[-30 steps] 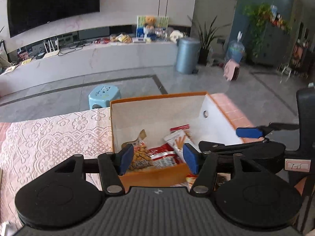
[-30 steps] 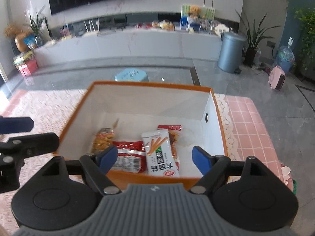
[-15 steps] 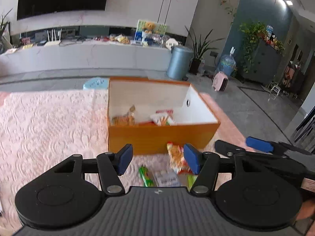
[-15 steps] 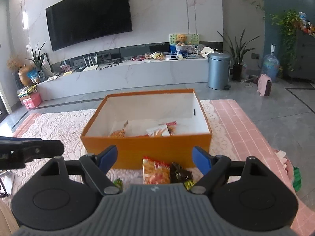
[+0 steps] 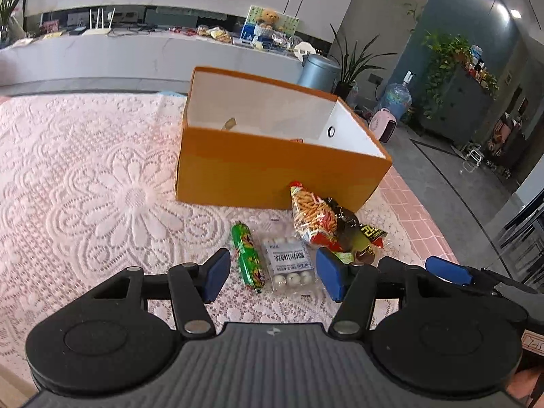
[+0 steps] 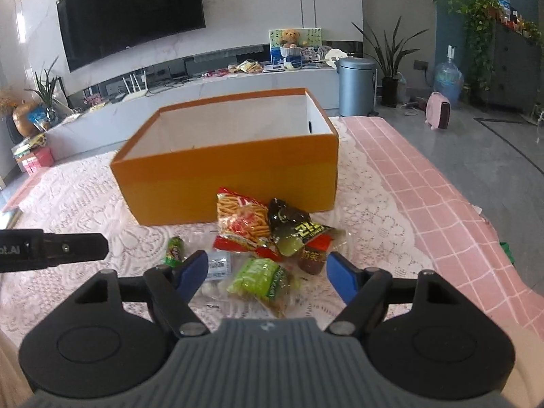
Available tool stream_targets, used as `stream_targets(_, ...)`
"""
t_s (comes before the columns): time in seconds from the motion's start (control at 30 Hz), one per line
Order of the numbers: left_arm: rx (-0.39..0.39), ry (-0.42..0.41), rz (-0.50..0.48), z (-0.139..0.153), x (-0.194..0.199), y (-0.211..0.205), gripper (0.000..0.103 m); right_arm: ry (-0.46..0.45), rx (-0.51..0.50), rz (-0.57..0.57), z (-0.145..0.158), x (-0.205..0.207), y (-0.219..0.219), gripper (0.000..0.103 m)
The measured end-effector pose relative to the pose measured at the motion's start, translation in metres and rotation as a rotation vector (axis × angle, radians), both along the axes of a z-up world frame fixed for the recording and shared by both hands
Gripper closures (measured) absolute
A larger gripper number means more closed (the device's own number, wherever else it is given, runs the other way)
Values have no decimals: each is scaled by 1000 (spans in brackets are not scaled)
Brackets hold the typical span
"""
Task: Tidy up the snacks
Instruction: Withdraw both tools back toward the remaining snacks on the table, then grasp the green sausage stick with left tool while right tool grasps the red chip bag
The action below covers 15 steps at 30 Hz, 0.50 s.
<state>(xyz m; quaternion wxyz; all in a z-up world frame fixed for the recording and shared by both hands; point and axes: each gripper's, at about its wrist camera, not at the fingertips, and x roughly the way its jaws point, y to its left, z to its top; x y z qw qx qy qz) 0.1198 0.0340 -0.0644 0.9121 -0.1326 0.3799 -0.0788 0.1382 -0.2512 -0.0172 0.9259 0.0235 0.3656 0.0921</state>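
Note:
An orange box [image 5: 272, 173] with a white inside stands on the lace cloth; it also shows in the right wrist view [image 6: 231, 176]. Snack packs lie in front of it: a green sausage [image 5: 247, 259], a clear pack of white balls [image 5: 289, 264], a red pack of sticks [image 5: 311, 216], a dark pack [image 6: 292, 226] and a light green pack [image 6: 260, 277]. My left gripper [image 5: 273, 278] is open and empty over the sausage and the ball pack. My right gripper [image 6: 267, 277] is open and empty over the light green pack.
The pink lace tablecloth [image 5: 95, 183] covers the table, with a pink checked edge [image 6: 425, 183] on the right. Beyond are a TV bench [image 6: 238, 78], a grey bin [image 6: 357, 86] and plants. My other gripper's finger [image 6: 78, 243] reaches in at the left.
Both grippers have pulled back from above the box and dropped low over the snack pile in front of it. Both stay open and empty.

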Motion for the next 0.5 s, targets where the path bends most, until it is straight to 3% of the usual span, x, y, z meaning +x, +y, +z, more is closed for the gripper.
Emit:
stream_targets(0.13, -13, 40, 2, -13, 6, -3, 37, 31, -5, -1, -10, 7, -1, 35)
stream_targets(0.4, -16, 143, -34, -27, 38, -9, 37, 53, 12, 41, -13, 30, 5, 35)
stream_targets(0.5, 26, 240, 10, -36, 60, -8, 48, 39, -20, 67, -12, 44, 15, 37)
